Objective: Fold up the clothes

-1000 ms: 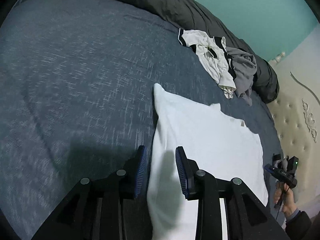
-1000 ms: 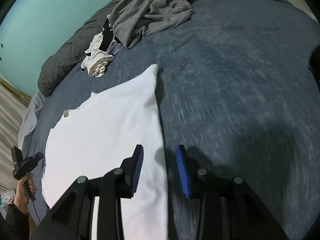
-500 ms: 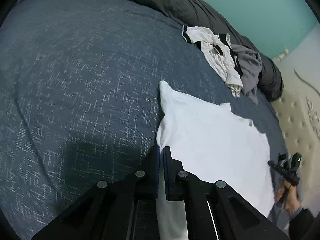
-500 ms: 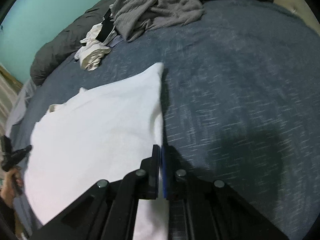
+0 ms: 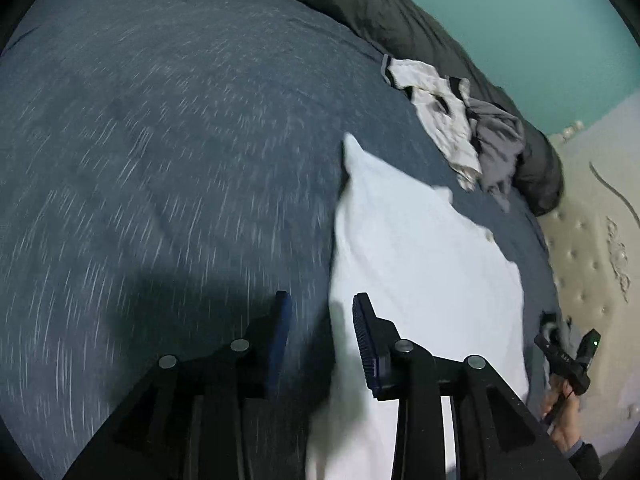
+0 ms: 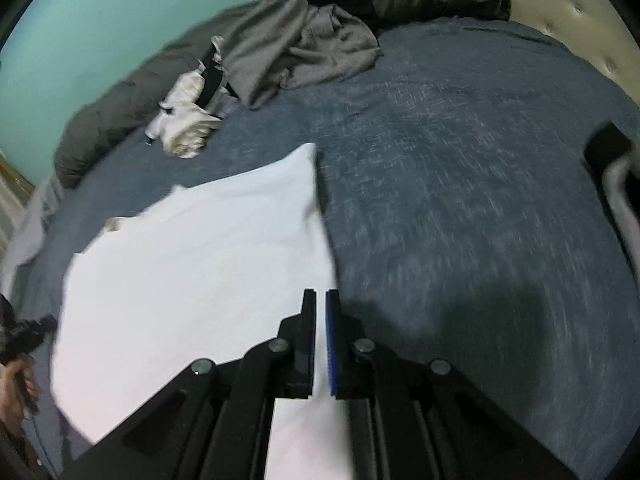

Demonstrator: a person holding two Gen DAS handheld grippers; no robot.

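Note:
A folded white garment point(image 5: 420, 260) point(image 6: 192, 272) lies flat on the blue-grey bed cover point(image 5: 160, 160) point(image 6: 460, 180). My left gripper point(image 5: 322, 304) hovers at its left edge; its jaws are opening, and the fabric edge runs between them without the pads pressing on it. My right gripper point(image 6: 320, 296) is at the garment's opposite long edge, shut, with a strip of white fabric showing in the thin gap between its pads. At the far side of the garment in each view is a hand point(image 5: 560, 412) point(image 6: 16, 384) holding the other gripper's black handle.
A crumpled white-and-black garment point(image 5: 440, 120) point(image 6: 184, 128) and a grey one point(image 5: 500, 140) point(image 6: 296, 52) lie piled beyond the white one. A dark grey duvet point(image 5: 400, 20) runs along the teal wall. A cream tufted headboard point(image 5: 592, 240) point(image 6: 580, 20) borders the bed.
Both grippers closed on the garment's edges half a second ago. Since then the left has opened and let its edge go, while the right stays shut. Both views have shifted slightly.

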